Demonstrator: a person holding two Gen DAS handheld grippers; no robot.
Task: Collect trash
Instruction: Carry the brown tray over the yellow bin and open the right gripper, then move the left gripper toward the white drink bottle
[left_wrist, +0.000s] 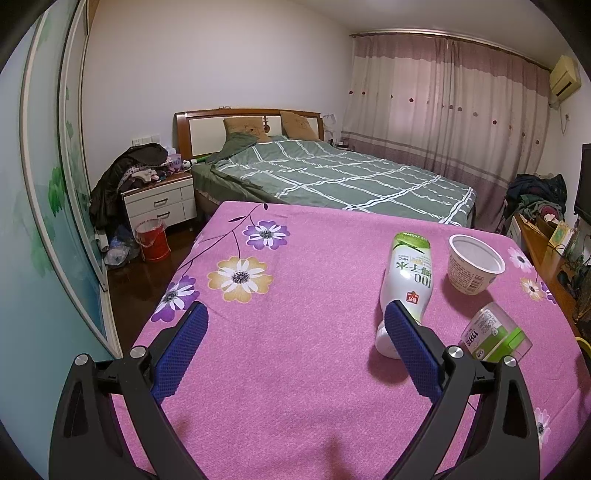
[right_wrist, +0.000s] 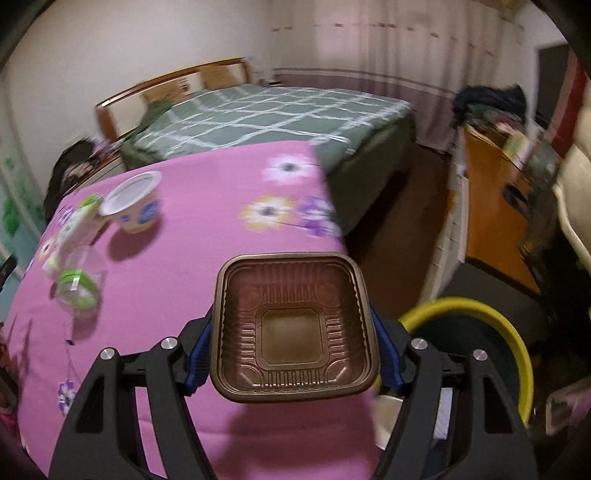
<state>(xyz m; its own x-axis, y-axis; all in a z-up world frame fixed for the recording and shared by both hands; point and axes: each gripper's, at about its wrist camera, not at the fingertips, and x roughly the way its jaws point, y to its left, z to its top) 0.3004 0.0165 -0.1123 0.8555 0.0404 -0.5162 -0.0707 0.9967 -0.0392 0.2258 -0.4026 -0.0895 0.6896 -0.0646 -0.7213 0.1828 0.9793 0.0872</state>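
Observation:
My right gripper is shut on a brown square plastic tray, held above the right edge of the pink flowered table, near a yellow-rimmed bin. My left gripper is open and empty over the table. Its right finger is next to the cap end of a white and green bottle that lies on its side. A white paper cup stands beyond it. A clear green-capped container lies to the right. The right wrist view, blurred, shows the cup, bottle and container.
A green checked bed stands behind the table. A white nightstand piled with clothes and a red bucket are at the left. A wooden desk with clutter runs along the right wall.

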